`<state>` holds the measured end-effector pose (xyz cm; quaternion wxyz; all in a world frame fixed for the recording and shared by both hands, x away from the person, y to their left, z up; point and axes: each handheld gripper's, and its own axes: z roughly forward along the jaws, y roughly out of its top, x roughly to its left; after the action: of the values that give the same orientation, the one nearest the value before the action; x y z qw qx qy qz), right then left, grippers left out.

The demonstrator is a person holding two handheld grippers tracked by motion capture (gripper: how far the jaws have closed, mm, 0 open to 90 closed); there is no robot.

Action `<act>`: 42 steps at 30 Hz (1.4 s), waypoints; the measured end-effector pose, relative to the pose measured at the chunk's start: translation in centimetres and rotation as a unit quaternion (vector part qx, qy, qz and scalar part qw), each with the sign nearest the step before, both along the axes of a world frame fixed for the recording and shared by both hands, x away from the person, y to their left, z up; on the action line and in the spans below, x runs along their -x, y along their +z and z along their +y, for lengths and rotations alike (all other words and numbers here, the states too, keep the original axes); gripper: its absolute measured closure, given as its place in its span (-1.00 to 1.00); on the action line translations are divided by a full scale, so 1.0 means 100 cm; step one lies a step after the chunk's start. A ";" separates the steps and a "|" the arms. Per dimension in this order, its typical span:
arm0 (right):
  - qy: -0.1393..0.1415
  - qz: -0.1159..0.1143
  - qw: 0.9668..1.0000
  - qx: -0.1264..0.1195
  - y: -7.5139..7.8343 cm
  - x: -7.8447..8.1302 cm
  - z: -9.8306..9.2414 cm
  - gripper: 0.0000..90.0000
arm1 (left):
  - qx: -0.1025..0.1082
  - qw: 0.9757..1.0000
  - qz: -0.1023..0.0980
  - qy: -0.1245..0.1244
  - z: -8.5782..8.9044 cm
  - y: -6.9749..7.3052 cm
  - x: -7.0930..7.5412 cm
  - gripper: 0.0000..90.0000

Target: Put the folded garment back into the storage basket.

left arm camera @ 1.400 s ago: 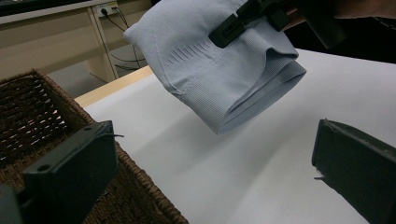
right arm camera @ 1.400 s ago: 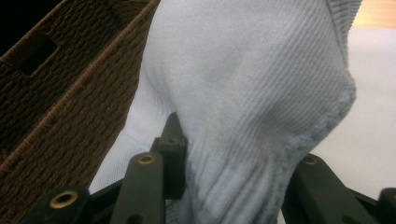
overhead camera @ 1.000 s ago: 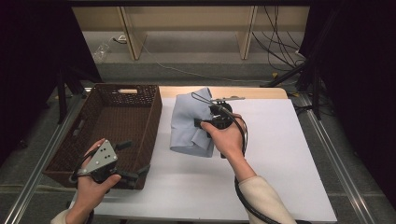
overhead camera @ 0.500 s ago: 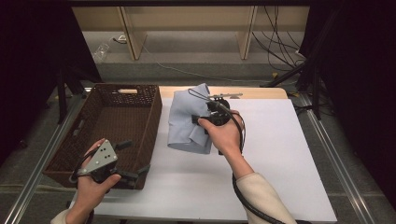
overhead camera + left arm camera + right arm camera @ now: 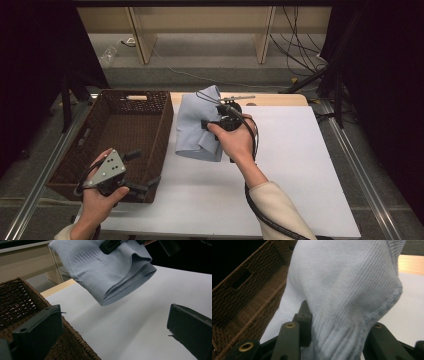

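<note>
- high view: pale blue folded garment (image 5: 196, 129) pinched in the right gripper (image 5: 212, 121), lifted over the white table (image 5: 300, 165), just right of the wicker basket (image 5: 75, 150); long axis running near to far; basket lying to the left of the load. left gripper (image 5: 142, 172) idle at the basket's near right corner.
- left gripper view: jaws spread wide, nothing between; garment (image 5: 110, 272) hanging ahead, clear of the table.
- right gripper view: jaws pressed onto bunched fabric (image 5: 347, 295); basket (image 5: 249, 295) close at left.
</note>
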<state>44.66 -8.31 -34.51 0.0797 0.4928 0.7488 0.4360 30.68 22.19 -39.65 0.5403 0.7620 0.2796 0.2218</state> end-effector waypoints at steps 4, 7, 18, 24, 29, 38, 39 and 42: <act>0.000 0.001 1.000 0.000 0.002 -0.001 0.003 0.39 | 0.000 1.000 0.001 0.000 0.000 0.000 0.000 -1.00; 0.002 0.000 1.000 0.001 0.003 -0.002 0.006 0.39 | 0.001 1.000 0.000 0.001 0.000 0.000 0.000 -1.00; 0.008 -0.003 1.000 0.002 0.007 -0.004 0.015 0.39 | 0.002 1.000 0.000 0.002 0.001 0.001 0.000 -1.00; 0.008 -0.005 1.000 0.003 0.009 -0.005 0.018 0.39 | 0.002 1.000 -0.001 0.001 0.001 0.001 0.000 -1.00; 0.008 -0.004 1.000 0.003 0.011 -0.007 0.021 0.39 | 0.005 1.000 -0.003 0.003 0.001 0.002 0.000 -1.00; 0.012 -0.006 1.000 0.003 0.014 -0.009 0.027 0.39 | 0.004 1.000 -0.002 0.003 0.001 0.002 0.000 -1.00; 0.012 -0.006 1.000 0.003 0.015 -0.009 0.028 0.39 | 0.005 1.000 -0.003 0.003 0.002 0.002 0.000 -1.00; 0.012 -0.007 1.000 0.003 0.015 -0.009 0.029 0.39 | 0.005 1.000 -0.003 0.004 0.002 0.002 0.000 -1.00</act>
<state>45.57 -5.45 -32.98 0.0814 0.4807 0.7549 0.4386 30.69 22.35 -39.44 0.5439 0.7577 0.2821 0.2245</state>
